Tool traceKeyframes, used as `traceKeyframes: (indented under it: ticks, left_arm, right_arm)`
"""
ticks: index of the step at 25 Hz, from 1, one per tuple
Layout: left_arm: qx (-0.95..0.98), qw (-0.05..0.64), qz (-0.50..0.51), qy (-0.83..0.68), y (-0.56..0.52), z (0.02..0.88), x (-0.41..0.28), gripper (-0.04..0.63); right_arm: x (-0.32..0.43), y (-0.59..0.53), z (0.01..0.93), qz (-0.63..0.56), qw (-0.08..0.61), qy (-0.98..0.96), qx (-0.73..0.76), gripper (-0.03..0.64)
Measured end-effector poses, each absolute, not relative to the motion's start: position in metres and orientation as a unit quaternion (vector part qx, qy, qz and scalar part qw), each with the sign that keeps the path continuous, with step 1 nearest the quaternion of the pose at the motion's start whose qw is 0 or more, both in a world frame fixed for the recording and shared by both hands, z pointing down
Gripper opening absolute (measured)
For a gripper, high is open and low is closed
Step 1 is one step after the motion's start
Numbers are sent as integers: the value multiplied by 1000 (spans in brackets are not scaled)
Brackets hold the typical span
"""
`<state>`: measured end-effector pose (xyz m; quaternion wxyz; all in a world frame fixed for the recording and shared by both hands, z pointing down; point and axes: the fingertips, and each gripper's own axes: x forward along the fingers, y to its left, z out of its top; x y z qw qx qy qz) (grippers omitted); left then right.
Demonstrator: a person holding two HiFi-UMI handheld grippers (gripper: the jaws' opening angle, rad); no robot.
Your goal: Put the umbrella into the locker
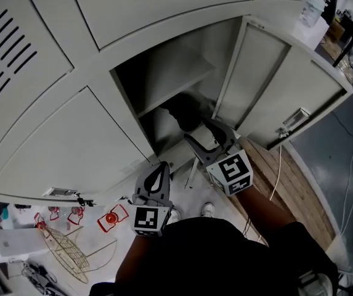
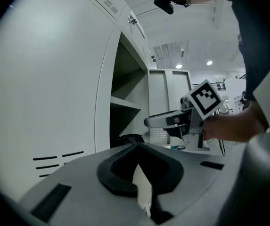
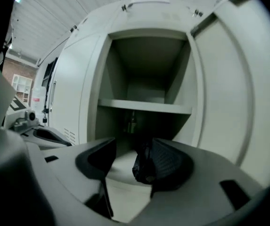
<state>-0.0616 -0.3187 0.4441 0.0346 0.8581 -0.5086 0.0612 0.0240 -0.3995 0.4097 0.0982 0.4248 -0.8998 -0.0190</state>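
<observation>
**Umbrella Lodged Under the Locker Shelf**

The black umbrella point(image 1: 185, 113) point(image 3: 142, 166) is seen lying inside the open locker point(image 1: 164, 73), beneath its shelf point(image 3: 144, 106). The right gripper point(image 1: 208, 134) point(image 3: 130, 157) is held at the opening, jaws spread, nothing grasped. The left gripper point(image 1: 158, 180) point(image 2: 142, 173) is held before the neighbouring door point(image 1: 71, 147), jaws pressed together, empty.

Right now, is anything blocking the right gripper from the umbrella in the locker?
Nothing visible. The umbrella lies in the locker under its shelf, straight ahead of the right gripper, whose jaws stand apart; the door is open.
</observation>
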Motion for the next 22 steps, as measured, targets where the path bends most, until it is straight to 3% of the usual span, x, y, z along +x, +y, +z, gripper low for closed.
traceKeyframes:
  ticks: [7,22]
  left_arm:
    - [860,34,53,-507,-322,434,-58,-2]
    - [866,17,50,-497,-319,424,-41,-2]
  right_arm:
    - [50,-354,382,-32,1,-874,486,0]
    - [68,-320,395,-33,13,-874,485,-2]
